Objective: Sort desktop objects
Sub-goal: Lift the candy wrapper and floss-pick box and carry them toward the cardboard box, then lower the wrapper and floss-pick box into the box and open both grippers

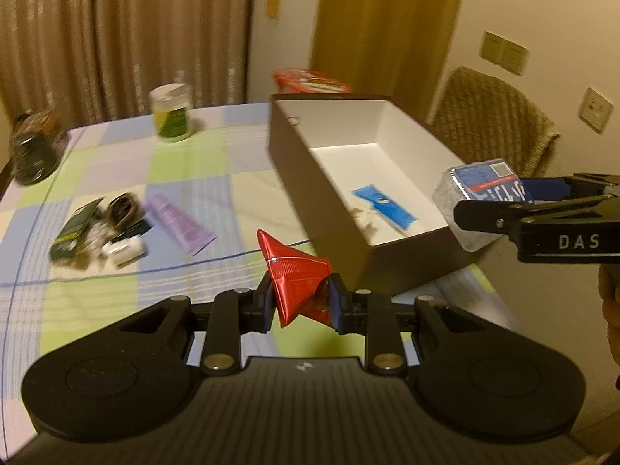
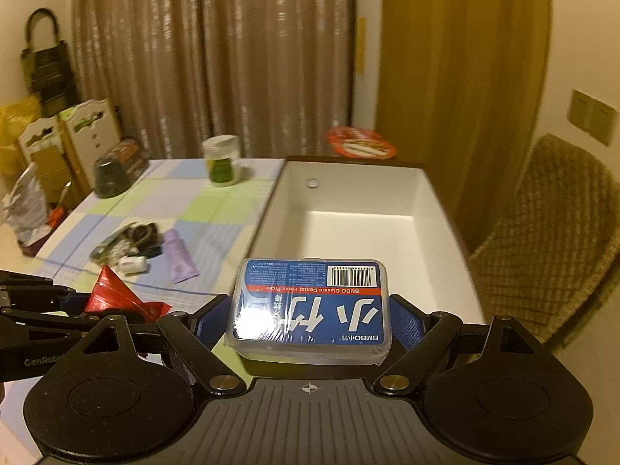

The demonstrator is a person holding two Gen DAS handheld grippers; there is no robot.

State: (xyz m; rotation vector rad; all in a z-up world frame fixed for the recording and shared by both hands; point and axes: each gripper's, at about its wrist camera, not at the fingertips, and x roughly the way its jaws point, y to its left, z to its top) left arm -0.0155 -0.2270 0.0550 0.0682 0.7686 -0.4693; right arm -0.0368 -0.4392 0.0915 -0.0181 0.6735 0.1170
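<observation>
My left gripper [image 1: 302, 302] is shut on a red foil packet [image 1: 296, 279], held above the table's near edge; the packet also shows in the right wrist view [image 2: 112, 294]. My right gripper [image 2: 310, 317] is shut on a blue dental floss picks box [image 2: 312, 306], held near the open white cardboard box [image 2: 430, 209]. In the left wrist view the floss box [image 1: 480, 186] hangs over the cardboard box's [image 1: 321, 197] near right corner. A blue packet [image 1: 383, 207] lies inside it. A purple tube [image 1: 180, 223] and a pile of small items [image 1: 100, 228] lie on the checked tablecloth [image 1: 116, 290].
A green-labelled white jar [image 1: 172, 112] and a dark container [image 1: 33, 151] stand at the table's far side. A red round object [image 1: 310, 81] sits behind the cardboard box. A woven chair [image 2: 550, 232] stands to the right. Curtains hang behind.
</observation>
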